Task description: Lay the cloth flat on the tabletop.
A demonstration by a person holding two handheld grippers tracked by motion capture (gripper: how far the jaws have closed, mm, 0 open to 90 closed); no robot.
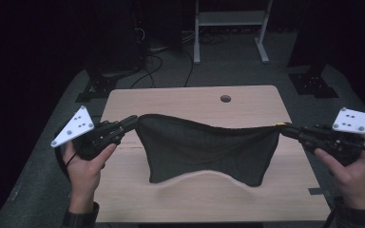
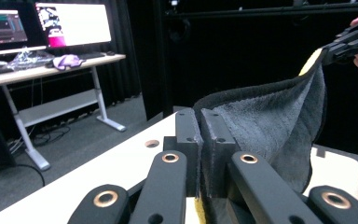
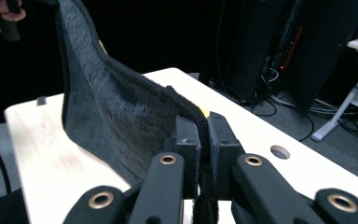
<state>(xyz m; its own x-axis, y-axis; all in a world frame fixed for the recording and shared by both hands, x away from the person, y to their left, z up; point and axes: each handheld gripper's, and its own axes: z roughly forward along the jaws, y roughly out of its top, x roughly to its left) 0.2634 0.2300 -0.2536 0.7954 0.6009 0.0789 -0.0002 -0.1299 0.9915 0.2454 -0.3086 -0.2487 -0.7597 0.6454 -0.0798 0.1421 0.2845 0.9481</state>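
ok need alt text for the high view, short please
Seen from above, a person holds a dark towel stretched between two handheld grippers, the left gripper and the right gripper each shut on an upper corner. The towel sags in the middle, its lower edge over a light wooden table with a small round hole.

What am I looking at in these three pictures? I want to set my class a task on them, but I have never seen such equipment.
A person stands at a wooden table and holds a hand-operated tool in each hand: the left gripper and the right gripper. Each has two black jaws that pinch like tongs. The high view looks down from above the person. The other two pictures come from cameras riding on the grippers, looking along their jaws. Both grippers are shut on the top corners of a dark fluffy towel, stretched between them; its lower edge seems to reach the table. A desk with lit monitors stands behind.
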